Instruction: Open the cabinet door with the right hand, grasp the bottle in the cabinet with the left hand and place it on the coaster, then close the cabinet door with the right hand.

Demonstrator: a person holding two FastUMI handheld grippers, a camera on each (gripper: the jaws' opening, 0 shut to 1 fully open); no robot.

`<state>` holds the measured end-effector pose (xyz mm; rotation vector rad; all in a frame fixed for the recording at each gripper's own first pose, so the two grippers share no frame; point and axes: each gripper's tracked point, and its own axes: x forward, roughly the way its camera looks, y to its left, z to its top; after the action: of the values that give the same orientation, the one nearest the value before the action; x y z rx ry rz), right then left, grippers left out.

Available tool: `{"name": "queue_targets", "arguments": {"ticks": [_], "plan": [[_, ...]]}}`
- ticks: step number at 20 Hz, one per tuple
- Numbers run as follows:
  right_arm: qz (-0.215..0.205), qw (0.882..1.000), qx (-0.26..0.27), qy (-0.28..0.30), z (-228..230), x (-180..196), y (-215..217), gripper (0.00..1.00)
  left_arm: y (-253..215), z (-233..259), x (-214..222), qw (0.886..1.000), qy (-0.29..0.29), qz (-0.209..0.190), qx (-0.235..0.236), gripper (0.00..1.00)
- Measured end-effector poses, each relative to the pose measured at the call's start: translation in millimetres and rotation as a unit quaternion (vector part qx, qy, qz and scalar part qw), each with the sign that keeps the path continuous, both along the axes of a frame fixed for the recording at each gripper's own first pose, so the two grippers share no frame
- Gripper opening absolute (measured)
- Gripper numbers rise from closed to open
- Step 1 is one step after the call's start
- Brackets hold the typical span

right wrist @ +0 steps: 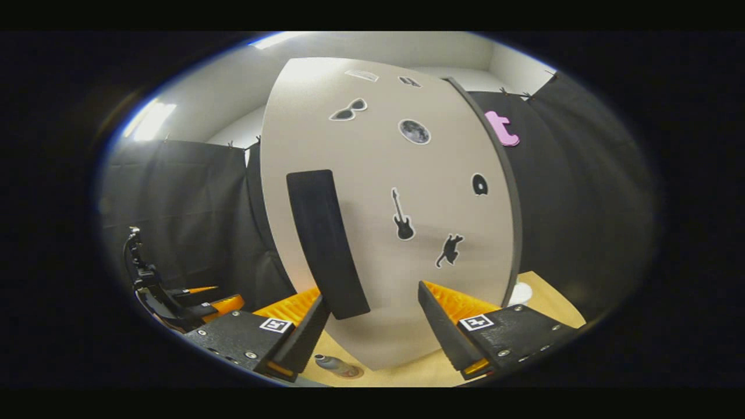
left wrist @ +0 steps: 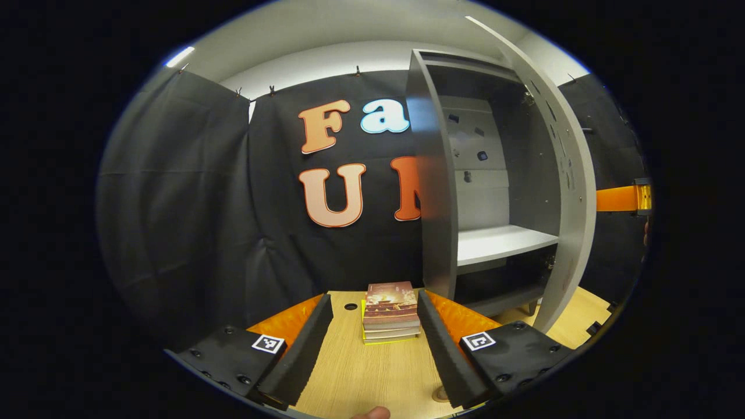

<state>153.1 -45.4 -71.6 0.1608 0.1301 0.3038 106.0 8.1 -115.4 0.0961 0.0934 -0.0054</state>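
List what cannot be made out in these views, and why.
- Left gripper view: coaster, mostly behind a finger of the hand-held gripper.
- Left gripper view: lower compartment of the cabinet, too dark.
- Right gripper view: bottle, tiny at the bottom edge, footing unclear.
- Right gripper view: cabinet's inside, hidden by the door.

Both views low, facing cabinet door (right wrist: 384, 221).

Wooden table (left wrist: 355, 372), black cloth walls (left wrist: 192, 221), ceiling light (right wrist: 152, 121)
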Motion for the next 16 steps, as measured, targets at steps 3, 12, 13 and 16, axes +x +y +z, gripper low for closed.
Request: {"name": "queue_targets", "arguments": {"ticks": [3, 12, 13, 16], "plan": [[0.002, 1.0, -0.018, -0.013, 3, 11, 13, 0.92, 15, 2, 15, 1.0, -0.003, 0.007, -0.004, 0.95], [-0.02, 0.998, -0.04, -0.032, 12, 37, 43, 0.94, 44, -20, 59, 1.0, 0.014, 0.006, -0.02, 0.96], [-0.025, 0.998, -0.045, -0.034, 12, 40, 46, 0.92, 47, -20, 63, 1.0, 0.015, 0.007, -0.024, 0.95], [-0.05, 0.997, -0.052, -0.04, 14, 47, 49, 0.95, 53, -24, 73, 0.999, 0.019, 0.007, -0.033, 0.95]]}}
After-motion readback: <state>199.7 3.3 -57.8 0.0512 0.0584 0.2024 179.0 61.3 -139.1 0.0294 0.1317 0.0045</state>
